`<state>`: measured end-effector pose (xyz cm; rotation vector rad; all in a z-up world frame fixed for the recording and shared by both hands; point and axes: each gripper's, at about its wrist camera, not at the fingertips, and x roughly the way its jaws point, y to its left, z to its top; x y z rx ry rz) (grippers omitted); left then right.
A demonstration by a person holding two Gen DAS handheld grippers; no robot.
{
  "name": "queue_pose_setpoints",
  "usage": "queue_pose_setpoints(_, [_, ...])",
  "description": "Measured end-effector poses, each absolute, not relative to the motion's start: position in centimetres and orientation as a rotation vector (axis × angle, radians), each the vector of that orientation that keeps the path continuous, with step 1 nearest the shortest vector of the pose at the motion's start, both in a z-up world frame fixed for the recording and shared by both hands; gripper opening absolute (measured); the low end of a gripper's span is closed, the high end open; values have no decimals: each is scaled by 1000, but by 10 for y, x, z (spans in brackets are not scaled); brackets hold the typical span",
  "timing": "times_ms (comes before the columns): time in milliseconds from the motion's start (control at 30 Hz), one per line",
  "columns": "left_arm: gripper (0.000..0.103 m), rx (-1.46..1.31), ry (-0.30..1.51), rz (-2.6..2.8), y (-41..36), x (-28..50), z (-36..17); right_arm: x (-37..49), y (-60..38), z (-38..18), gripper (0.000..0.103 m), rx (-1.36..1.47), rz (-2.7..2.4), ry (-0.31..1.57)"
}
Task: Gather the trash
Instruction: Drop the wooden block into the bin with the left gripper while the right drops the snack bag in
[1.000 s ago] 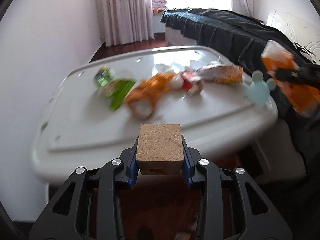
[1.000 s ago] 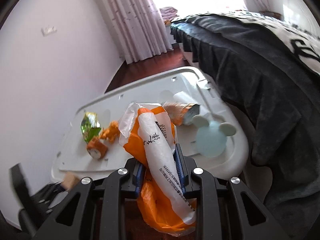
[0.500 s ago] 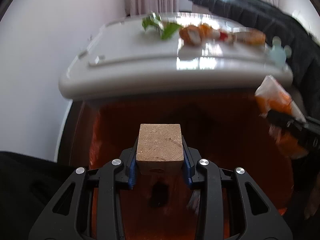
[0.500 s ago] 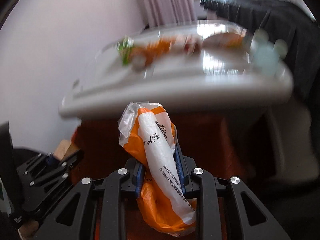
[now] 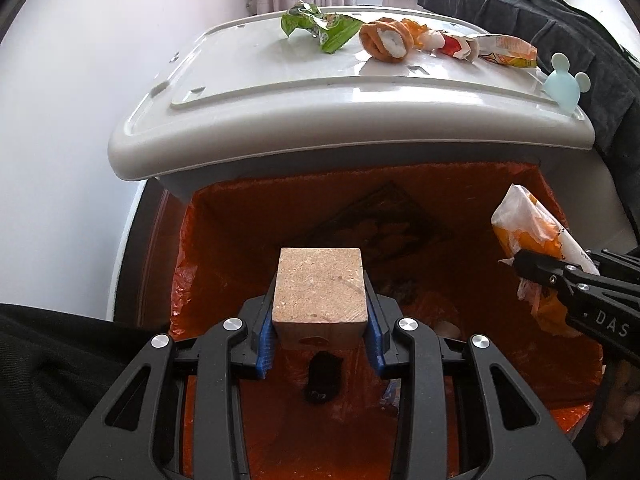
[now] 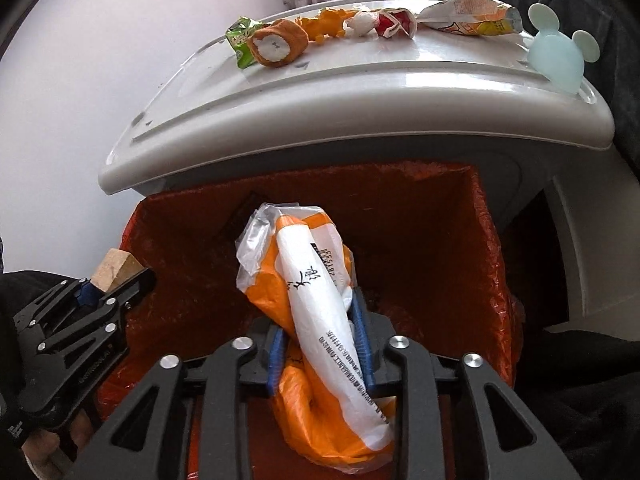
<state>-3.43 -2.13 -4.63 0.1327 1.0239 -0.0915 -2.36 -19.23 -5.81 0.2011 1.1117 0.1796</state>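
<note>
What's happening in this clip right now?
A person is clearing trash with two handheld grippers. The left gripper is clamped on a tan block, and the right gripper pinches a crumpled orange-and-white plastic bag. Both hang over the orange-lined bin, nothing released yet. More wrappers and a pale blue mouse-eared piece lie on the white lid behind.

Left gripper (image 5: 320, 332): black frame, blue-padded fingers clamped on a tan, rough-surfaced cube-shaped block (image 5: 320, 290), hanging over the orange-lined rectangular trash bin (image 5: 208, 248), towards its left side.
Right gripper (image 6: 318, 340): same black-and-blue build, fingers pinched on a crumpled orange-and-white plastic bag (image 6: 316, 300), hanging over the bin, right of the left gripper.
Hands: bare fingers show on both handles at the frame edges; dark sleeves behind.
</note>
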Motion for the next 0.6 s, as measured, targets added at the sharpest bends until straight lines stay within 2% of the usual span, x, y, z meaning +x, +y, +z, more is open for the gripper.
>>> queue_pose_setpoints(33, [42, 142, 1023, -80, -22, -34, -47, -21, -193, -59, 65, 206, 177, 1116])
queue_pose_setpoints(67, [51, 150, 1022, -65, -22, -34, -47, -21, -194, -59, 70, 215, 169, 1118])
queue_pose_setpoints(100, [72, 146, 1012, -43, -19, -35, -46, -21, -196, -57, 70, 219, 157, 1106])
queue_pose_setpoints(133, [79, 141, 1000, -32, -18, -35, -44, -21, -198, -54, 70, 221, 147, 1094])
queue_pose_setpoints(433, [79, 118, 998, -3, -10, -33, -42, -26, -213, -43, 70, 267, 120, 1047])
queue_pose_setpoints(600, [79, 119, 976, -3, -10, -38, -37, -29, -233, -24, 70, 286, 37, 955])
